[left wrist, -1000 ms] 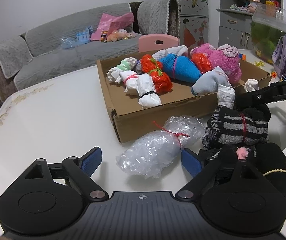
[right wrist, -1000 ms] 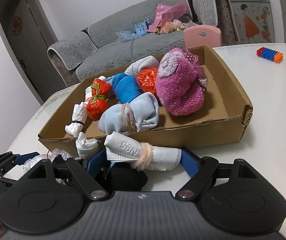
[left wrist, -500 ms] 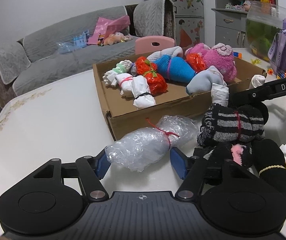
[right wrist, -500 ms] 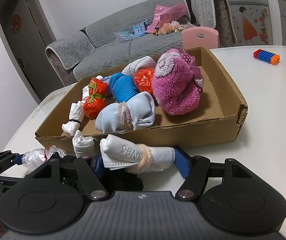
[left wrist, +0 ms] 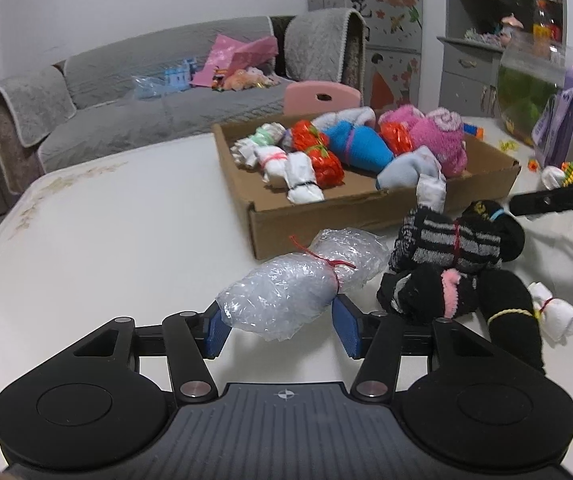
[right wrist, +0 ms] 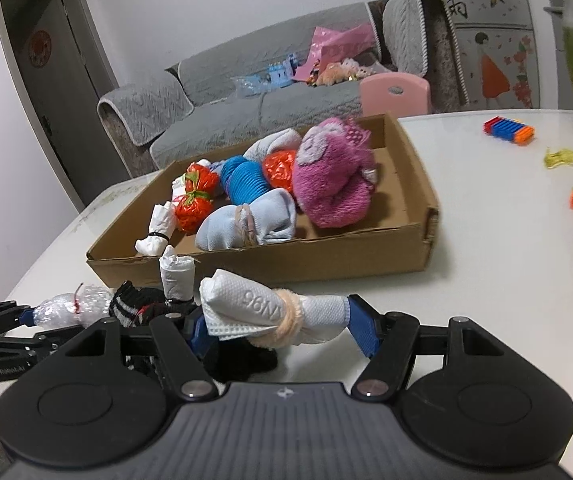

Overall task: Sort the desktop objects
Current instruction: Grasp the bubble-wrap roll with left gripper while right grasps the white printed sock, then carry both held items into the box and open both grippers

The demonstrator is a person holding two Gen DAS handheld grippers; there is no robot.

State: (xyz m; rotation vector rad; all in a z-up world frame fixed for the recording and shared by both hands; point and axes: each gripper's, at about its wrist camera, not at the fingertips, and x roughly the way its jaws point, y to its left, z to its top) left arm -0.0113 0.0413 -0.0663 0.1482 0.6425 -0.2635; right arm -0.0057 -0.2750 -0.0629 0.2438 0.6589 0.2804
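Now bubble-wrap bundle (left wrist: 306,284) clamped between left tongs (left wrist: 282,330), white mask roll (right wrist: 274,314) between right tongs (right wrist: 282,330)

A: Where does the box (left wrist: 386,204) sit?
B: On the table (left wrist: 106,232), with rolled bundles (left wrist: 360,148) lying inside it.
A: And in front of it?
B: A plastic-wrap bundle (left wrist: 298,284) lies before its near wall, with the sock rolls (left wrist: 450,248) just to its right. The sofa (left wrist: 146,100) stands behind the table.
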